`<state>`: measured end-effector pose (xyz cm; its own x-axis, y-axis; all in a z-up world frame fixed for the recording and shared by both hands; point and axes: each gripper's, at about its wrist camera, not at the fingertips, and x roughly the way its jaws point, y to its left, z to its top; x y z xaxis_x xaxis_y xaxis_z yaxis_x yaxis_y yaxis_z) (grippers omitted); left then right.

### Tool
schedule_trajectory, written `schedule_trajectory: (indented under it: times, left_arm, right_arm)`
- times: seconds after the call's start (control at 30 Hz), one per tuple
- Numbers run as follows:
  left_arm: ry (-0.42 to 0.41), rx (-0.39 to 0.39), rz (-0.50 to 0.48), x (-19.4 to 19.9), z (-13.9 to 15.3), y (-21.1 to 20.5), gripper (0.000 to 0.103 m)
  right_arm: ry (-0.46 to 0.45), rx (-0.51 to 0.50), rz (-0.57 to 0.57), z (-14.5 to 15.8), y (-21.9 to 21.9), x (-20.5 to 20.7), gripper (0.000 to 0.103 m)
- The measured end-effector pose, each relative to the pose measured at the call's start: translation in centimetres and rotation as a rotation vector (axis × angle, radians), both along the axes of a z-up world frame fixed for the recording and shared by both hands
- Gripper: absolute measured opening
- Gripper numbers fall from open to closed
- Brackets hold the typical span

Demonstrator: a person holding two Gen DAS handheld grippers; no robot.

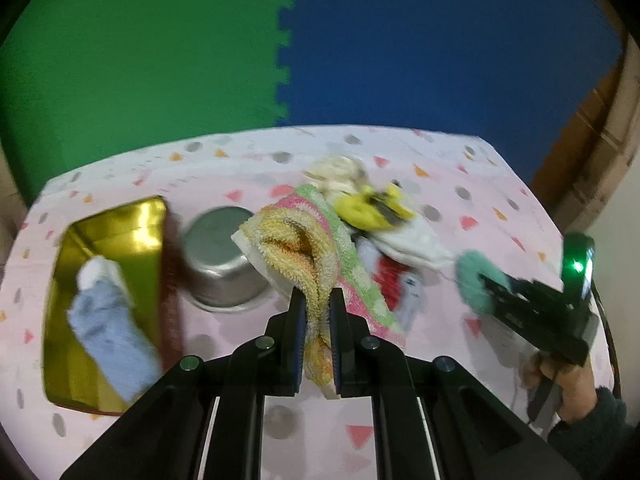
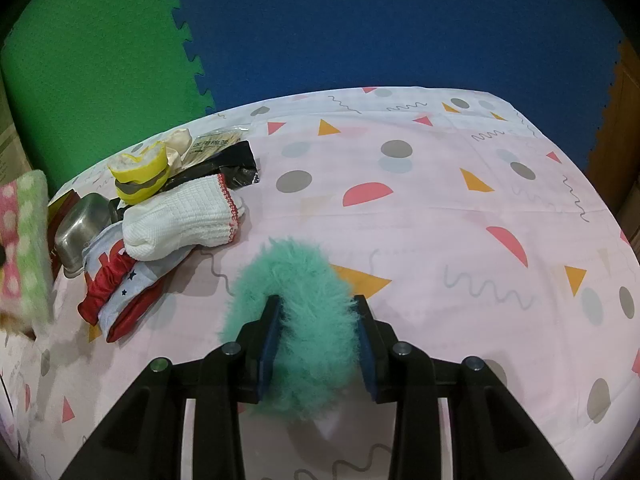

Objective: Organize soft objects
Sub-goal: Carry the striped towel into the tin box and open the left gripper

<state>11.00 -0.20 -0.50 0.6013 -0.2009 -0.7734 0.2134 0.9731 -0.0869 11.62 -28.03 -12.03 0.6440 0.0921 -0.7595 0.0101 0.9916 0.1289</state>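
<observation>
My left gripper is shut on a striped terry towel and holds it above the table; the towel also shows at the left edge of the right wrist view. My right gripper is shut on a fluffy teal scrunchie, also seen in the left wrist view. A gold tin at the left holds a blue and white sock. A pile holds a white knit glove, a red and grey cloth and a yellow tape roll.
A steel bowl stands between the tin and the pile. A black packet and a pack of cotton swabs lie behind the pile. The patterned pink tablecloth spreads to the right. Green and blue foam mats form the back wall.
</observation>
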Motion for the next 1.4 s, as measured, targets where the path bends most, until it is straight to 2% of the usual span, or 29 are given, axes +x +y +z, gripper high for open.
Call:
schedule_trajectory:
  times: [0.2, 0.37, 0.6, 0.73, 0.93, 1.23, 1.4]
  left_arm:
    - [-0.048, 0.032, 0.105, 1.4, 2.1, 5.3, 0.009]
    - [-0.052, 0.055, 0.192, 2.8, 2.7, 9.7, 0.009]
    - [-0.024, 0.133, 0.279, 5.3, 1.0, 14.4, 0.009]
    - [0.007, 0.135, 0.312, 6.9, -0.3, 16.2, 0.009]
    - [0.048, 0.106, 0.336, 8.9, -2.1, 17.2, 0.010]
    - [0.091, 0.127, 0.315, 10.3, -4.5, 16.5, 0.011]
    - [0.107, 0.115, 0.325, 10.4, -4.9, 16.6, 0.014]
  right_arm:
    - [0.000, 0.000, 0.000, 0.0, 0.0, 0.0, 0.035]
    - [0.000, 0.000, 0.001, 0.0, 0.0, 0.0, 0.035]
    - [-0.001, 0.000, 0.001, 0.0, 0.0, 0.0, 0.035]
    - [-0.001, 0.000, 0.002, 0.0, 0.0, 0.0, 0.035]
    - [-0.001, 0.000, 0.002, 0.0, 0.0, 0.0, 0.035]
    - [-0.001, 0.001, 0.002, 0.0, -0.1, 0.0, 0.035]
    - [-0.001, 0.000, 0.002, 0.0, -0.1, 0.0, 0.035]
